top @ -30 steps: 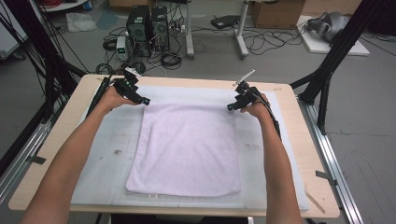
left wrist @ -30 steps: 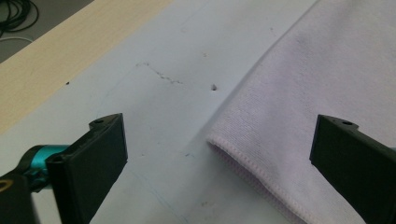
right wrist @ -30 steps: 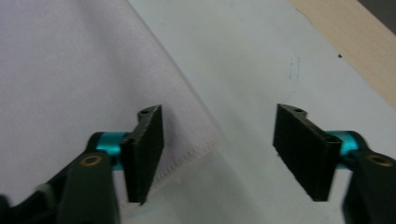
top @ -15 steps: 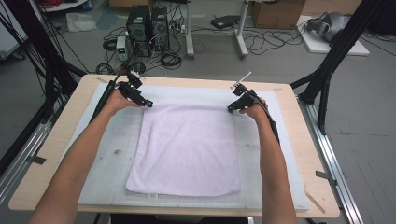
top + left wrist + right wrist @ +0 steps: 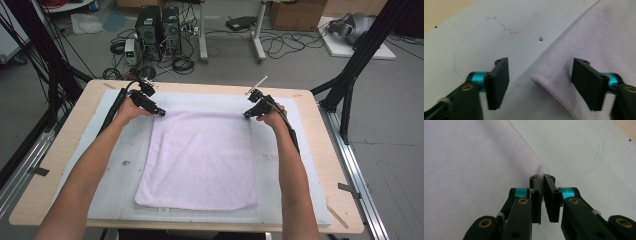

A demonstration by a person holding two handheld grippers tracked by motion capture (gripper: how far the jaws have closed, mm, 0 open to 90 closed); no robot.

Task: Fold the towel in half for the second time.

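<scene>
We see the towel [image 5: 200,160] lying mid-frame on the surface [image 5: 65,150]. The right claw [image 5: 543,180] seems pinched on its corner; the left claw [image 5: 539,80], gaping astride its corner, may lift unevenly.

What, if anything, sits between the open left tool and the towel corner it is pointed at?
Nothing visible. In the left gripper view the left tool is open, its jaws either side of the towel corner, with bare white mat around it. The right tool is shut at the other far corner.

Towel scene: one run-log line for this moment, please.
towel: flat on mat | left gripper: open at far corner | right gripper: shut on far corner
</scene>
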